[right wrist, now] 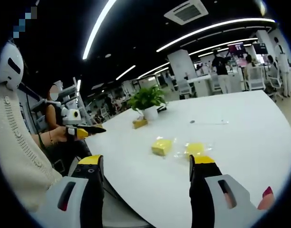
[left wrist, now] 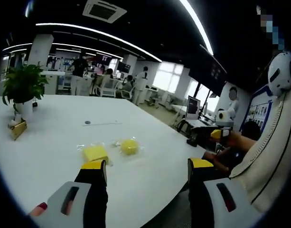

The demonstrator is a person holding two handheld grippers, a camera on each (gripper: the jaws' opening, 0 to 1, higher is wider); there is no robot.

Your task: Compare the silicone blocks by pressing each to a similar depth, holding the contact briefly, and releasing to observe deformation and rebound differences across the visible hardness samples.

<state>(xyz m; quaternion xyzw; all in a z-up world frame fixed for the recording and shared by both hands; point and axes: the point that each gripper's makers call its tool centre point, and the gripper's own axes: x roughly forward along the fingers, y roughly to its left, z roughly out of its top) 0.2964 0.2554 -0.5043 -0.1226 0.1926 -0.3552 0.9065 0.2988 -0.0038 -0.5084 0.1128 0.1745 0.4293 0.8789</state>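
Note:
Two yellow silicone blocks in clear wrap lie side by side on the white table (left wrist: 64,109). In the left gripper view the square block (left wrist: 94,153) is on the left and the round block (left wrist: 129,146) on the right. My left gripper (left wrist: 147,164) is open over the table's near edge, short of both blocks, and its left jaw tip sits just below the square one. In the right gripper view one block (right wrist: 162,146) is left of the other (right wrist: 195,148). My right gripper (right wrist: 146,161) is open and empty, and its right jaw tip sits just below the right-hand block.
A potted plant (left wrist: 23,85) (right wrist: 146,99) and a small gold object (left wrist: 17,128) (right wrist: 139,123) stand farther back on the table. A person in a cream sweater (left wrist: 273,156) (right wrist: 17,142) is close by. A seated person holds a yellow-tipped tool (left wrist: 216,134) (right wrist: 81,131).

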